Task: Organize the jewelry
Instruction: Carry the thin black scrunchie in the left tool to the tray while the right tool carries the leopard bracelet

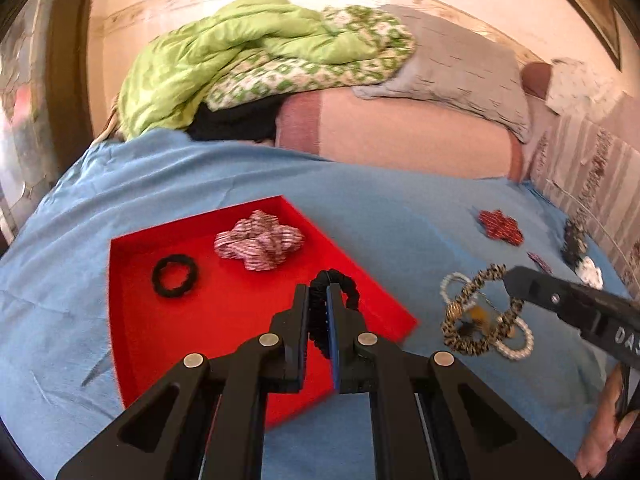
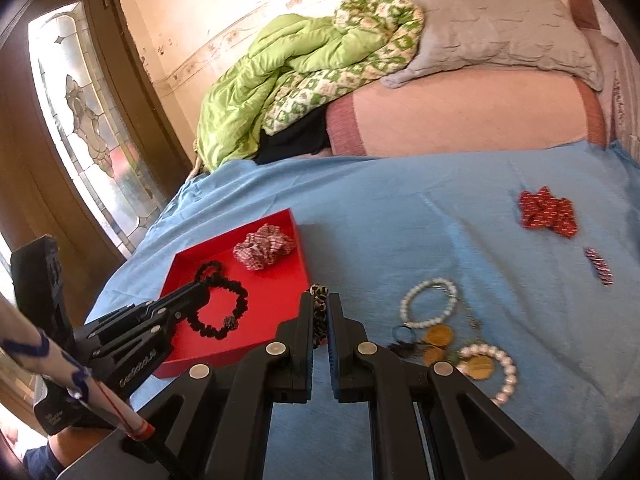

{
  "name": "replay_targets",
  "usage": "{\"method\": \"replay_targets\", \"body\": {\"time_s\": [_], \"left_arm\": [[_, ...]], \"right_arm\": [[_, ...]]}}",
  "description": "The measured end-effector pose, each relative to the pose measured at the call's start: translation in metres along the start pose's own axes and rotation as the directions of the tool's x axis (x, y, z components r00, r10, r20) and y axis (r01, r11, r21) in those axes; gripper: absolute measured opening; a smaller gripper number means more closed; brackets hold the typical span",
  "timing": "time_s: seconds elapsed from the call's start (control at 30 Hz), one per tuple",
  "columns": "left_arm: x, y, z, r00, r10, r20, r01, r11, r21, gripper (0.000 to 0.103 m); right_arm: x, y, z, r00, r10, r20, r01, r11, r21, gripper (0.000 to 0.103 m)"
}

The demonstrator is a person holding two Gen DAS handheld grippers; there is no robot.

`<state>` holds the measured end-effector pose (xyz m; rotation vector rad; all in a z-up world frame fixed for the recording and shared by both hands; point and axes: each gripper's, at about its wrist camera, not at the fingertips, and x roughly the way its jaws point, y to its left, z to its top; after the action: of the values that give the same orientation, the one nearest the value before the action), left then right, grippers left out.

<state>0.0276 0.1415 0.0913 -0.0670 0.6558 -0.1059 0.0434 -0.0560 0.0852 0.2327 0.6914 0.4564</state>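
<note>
A red tray (image 1: pixel 132 320) lies on the blue bedsheet, also in the right wrist view (image 2: pixel 280 280). In it are a black scrunchie (image 1: pixel 175 275) and a red-white scrunchie (image 1: pixel 259 245). My left gripper (image 1: pixel 319 308) is shut on a black beaded bracelet (image 1: pixel 340 280) over the tray; it also shows in the right wrist view (image 2: pixel 196 294). My right gripper (image 2: pixel 320 312) is shut on a leopard-print band (image 2: pixel 320 296), lifted just right of the tray. That band (image 1: pixel 476 312) hangs from the right gripper's tip in the left view.
On the sheet to the right lie pearl bracelets (image 2: pixel 430 304), gold coin pieces (image 2: pixel 438 336), a red scrunchie (image 2: pixel 546 212) and a small striped clip (image 2: pixel 598 266). A green quilt (image 1: pixel 240 60), a grey pillow (image 1: pixel 460 64) and a pink bolster (image 1: pixel 400 128) lie behind.
</note>
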Motion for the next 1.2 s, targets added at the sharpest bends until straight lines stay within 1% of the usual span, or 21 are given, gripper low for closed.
{"method": "replay_targets", "body": {"time_s": [0.23,0.33,0.47,0.57,0.73,0.93,1.2], "left_arm": [[0.014,0.044,0.011,0.999,0.036,-0.033,-0.039,0.993,-0.111,0.008],[0.022,0.060,0.014,0.997,0.051,-0.057,-0.059,0.987,-0.150,0.008],[0.032,0.072,0.016,0.995,0.058,-0.085,-0.072,0.981,-0.180,0.008],[0.041,0.076,0.017,0.992,0.075,-0.105,-0.093,0.980,-0.176,0.008],[0.054,0.085,0.019,0.988,0.087,-0.130,-0.110,0.976,-0.189,0.008],[0.061,0.088,0.017,0.982,0.110,-0.156,-0.139,0.972,-0.192,0.008],[0.066,0.087,0.014,0.976,0.121,-0.183,-0.156,0.969,-0.190,0.008]], "right_arm": [[0.034,0.036,0.020,0.998,0.067,-0.003,-0.067,0.997,-0.036,0.007],[0.057,0.049,0.030,0.995,0.097,-0.009,-0.098,0.995,-0.032,0.007],[0.085,0.058,0.037,0.990,0.140,-0.032,-0.140,0.990,-0.009,0.007],[0.102,0.059,0.034,0.988,0.147,-0.054,-0.148,0.989,-0.012,0.007],[0.128,0.046,0.032,0.985,0.139,-0.102,-0.137,0.990,0.023,0.007],[0.143,0.034,0.028,0.983,0.117,-0.141,-0.109,0.992,0.059,0.007],[0.151,0.036,0.019,0.979,0.084,-0.183,-0.077,0.996,0.043,0.007]]}}
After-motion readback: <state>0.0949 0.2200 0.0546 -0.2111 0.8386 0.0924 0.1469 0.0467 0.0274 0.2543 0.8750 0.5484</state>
